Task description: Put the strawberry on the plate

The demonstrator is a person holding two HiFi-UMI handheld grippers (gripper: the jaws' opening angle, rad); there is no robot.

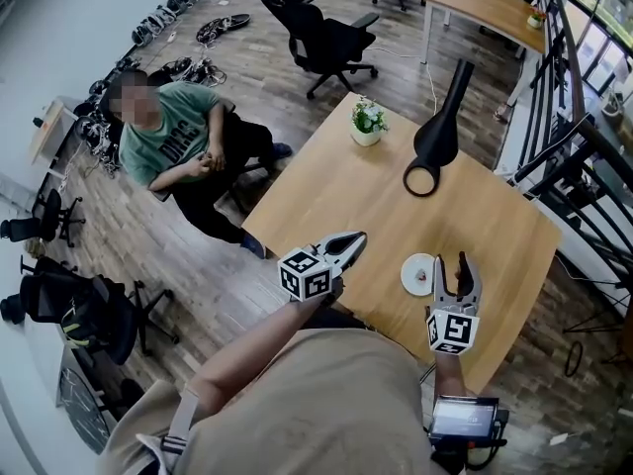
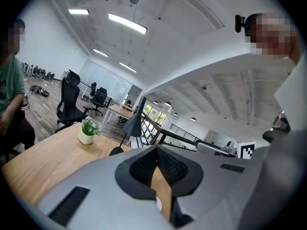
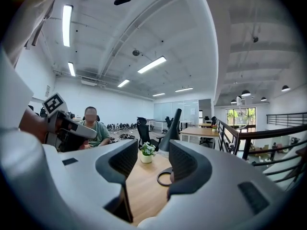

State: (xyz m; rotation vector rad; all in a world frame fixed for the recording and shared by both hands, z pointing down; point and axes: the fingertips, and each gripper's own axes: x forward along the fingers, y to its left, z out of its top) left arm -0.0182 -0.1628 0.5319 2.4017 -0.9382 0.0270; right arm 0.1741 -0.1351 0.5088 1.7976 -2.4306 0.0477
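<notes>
Wood top: I'm working over a pale wooden table (image 1: 336,186); a black lamp (image 1: 440,132) and a potted plant (image 1: 367,122) stand well back on it.
Plate: the plate (image 1: 409,265) is small and white, near my edge of the table, just beside the right gripper (image 1: 452,260).
Strawberry: the strawberry (image 1: 423,277) is, as far as I can judge, the small reddish spot lying on the plate. It is too small to make out its shape. If I'm right, the job looks done.
Left claw: the left gripper (image 1: 356,237) has its tips pressed together with nothing between them, and it sits apart from the plate.
Right claw: jaws stand well apart and empty; only table shows between them.
Handling: I'd expect it to be light, soft, easily bruised and a little slick. If I had to re-take it, I'd close gently across the broad shoulders, not the tip.
</notes>
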